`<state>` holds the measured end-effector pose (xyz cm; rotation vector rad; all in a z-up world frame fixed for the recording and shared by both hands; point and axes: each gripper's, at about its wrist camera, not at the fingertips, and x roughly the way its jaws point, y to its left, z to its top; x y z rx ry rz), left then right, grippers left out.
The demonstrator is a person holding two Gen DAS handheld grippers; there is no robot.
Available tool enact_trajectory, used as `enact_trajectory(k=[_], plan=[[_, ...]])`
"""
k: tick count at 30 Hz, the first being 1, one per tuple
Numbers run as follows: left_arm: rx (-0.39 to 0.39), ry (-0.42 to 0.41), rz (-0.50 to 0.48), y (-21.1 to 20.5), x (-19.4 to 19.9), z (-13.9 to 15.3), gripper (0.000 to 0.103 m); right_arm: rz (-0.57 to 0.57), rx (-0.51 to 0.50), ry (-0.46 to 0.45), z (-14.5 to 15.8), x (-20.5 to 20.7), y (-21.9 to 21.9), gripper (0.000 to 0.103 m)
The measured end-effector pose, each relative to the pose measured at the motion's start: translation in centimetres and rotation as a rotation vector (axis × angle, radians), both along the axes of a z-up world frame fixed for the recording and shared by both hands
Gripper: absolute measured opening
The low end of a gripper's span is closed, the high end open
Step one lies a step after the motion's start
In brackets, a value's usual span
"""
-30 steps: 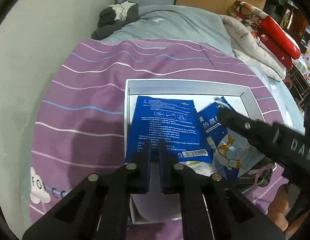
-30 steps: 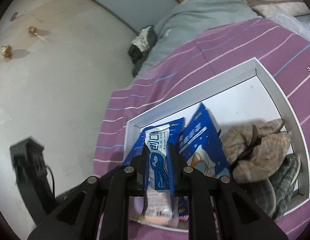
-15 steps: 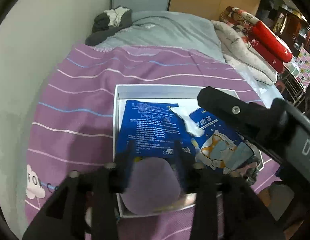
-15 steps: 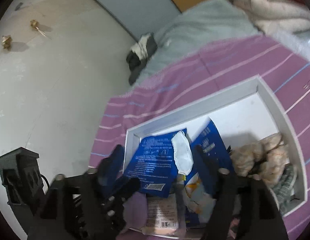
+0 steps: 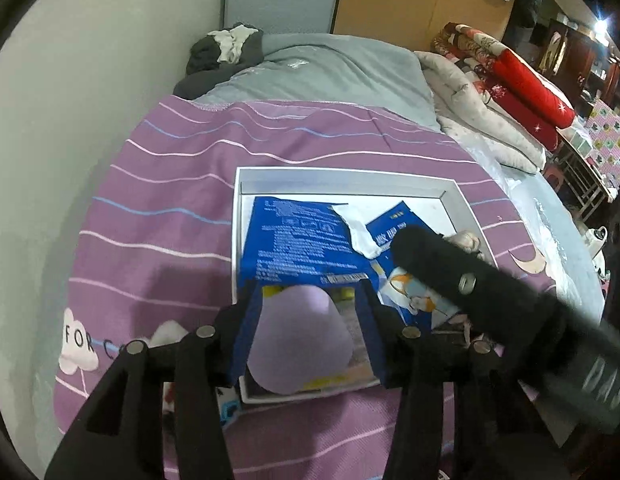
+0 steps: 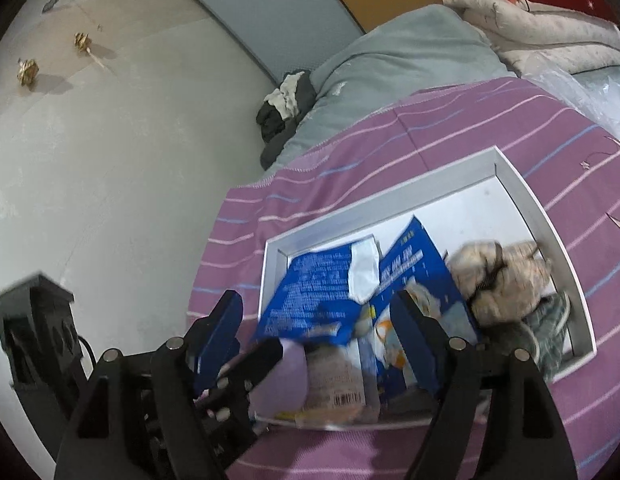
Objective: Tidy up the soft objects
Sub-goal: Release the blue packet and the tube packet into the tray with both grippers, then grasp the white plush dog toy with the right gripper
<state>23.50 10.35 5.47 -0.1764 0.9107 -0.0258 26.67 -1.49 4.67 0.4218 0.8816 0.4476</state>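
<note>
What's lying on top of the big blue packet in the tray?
A white torn strip lies over the big blue packet's far right corner. A lilac pad covers its near edge; what is beneath stays hidden.

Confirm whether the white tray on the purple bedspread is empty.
No: the white tray holds blue packets, a beige cloth bundle and a lilac pouch.

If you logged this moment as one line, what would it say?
left gripper: opening, over lilac pouch, not gripping | right gripper: open, empty | blue packets, gloves: in white box | bedspread beneath
</note>
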Motion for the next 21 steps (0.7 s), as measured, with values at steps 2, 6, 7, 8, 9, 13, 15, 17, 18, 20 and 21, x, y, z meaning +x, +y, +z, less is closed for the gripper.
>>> enact_trajectory(k=[2, 6, 7, 8, 9, 13, 15, 17, 18, 20, 21], plan=[[0.010, -0.003, -0.004, -0.4, -0.5, -0.2, 0.050, -0.007, -0.026, -0.027, 0.1, -1.0, 0.0, 0.077], [0.013, -0.012, 0.009, -1.1, -1.6, -0.5, 0.050, -0.072, -0.133, -0.149, 1.3, -3.2, -0.6, 0.077], [0.002, -0.015, 0.013, -1.2, -2.0, -0.7, 0.050, -0.087, -0.157, -0.182, 1.6, -3.9, -0.8, 0.077], [-0.010, -0.018, 0.017, -1.4, -2.5, -0.9, 0.050, -0.095, -0.165, -0.200, 1.7, -4.2, -1.0, 0.077], [-0.021, -0.019, 0.020, -1.5, -2.9, -1.2, 0.050, -0.101, -0.171, -0.219, 1.8, -4.6, -1.3, 0.077], [0.033, -0.028, 0.026, -2.4, -3.6, -1.5, 0.050, -0.091, -0.202, -0.243, 1.3, -5.6, -1.9, 0.077], [0.050, -0.012, 0.029, -2.6, -3.7, -1.5, 0.050, -0.083, -0.219, -0.237, 0.8, -5.9, -2.1, 0.077], [0.035, 0.012, 0.024, -2.5, -3.7, -1.3, 0.050, -0.078, -0.220, -0.225, 0.3, -6.0, -2.3, 0.077], [0.027, 0.021, 0.027, -2.5, -3.7, -1.3, 0.050, -0.081, -0.222, -0.220, 0.1, -5.9, -2.4, 0.077], [0.018, 0.042, 0.053, -2.3, -4.0, -1.2, 0.051, -0.097, -0.243, -0.216, -0.1, -5.9, -2.6, 0.077], [0.018, 0.044, 0.067, -2.2, -4.2, -1.1, 0.051, -0.101, -0.253, -0.223, -0.1, -6.0, -2.7, 0.077]])
